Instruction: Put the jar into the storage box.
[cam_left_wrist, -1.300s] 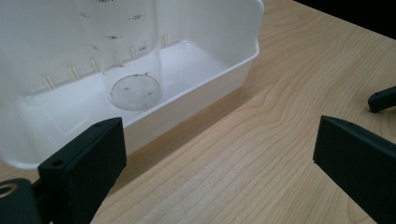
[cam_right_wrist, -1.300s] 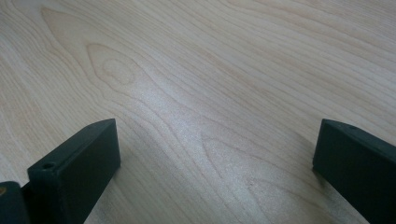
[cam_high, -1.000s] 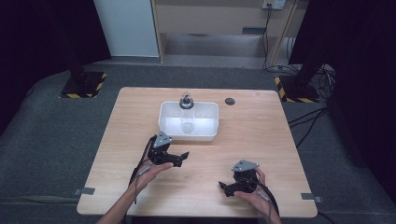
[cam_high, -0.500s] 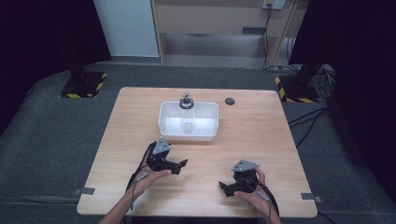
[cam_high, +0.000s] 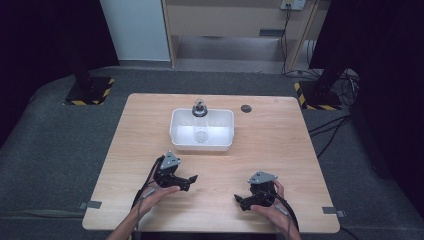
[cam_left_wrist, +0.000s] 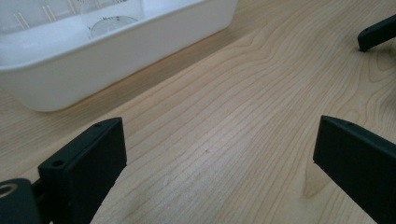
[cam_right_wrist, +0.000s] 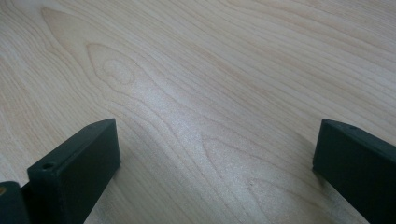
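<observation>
The left gripper (cam_high: 186, 181) is resting on the worktop (cam_high: 280, 145), near the white tub (cam_high: 202, 142) and in front of it, with its 2 fingers (cam_left_wrist: 88, 165) spread wide and gripping nothing. The tub is sitting toward the far middle of the worktop, and a clear bottle (cam_high: 200, 114) is lying inside it. The right gripper (cam_high: 242, 201) is lying well apart from the tub, its 2 fingers (cam_right_wrist: 77, 163) also spread and empty.

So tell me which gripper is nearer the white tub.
Left. The left gripper sits just in front of the white tub, slightly to its left; the right gripper is farther back, toward the table's near edge.
</observation>
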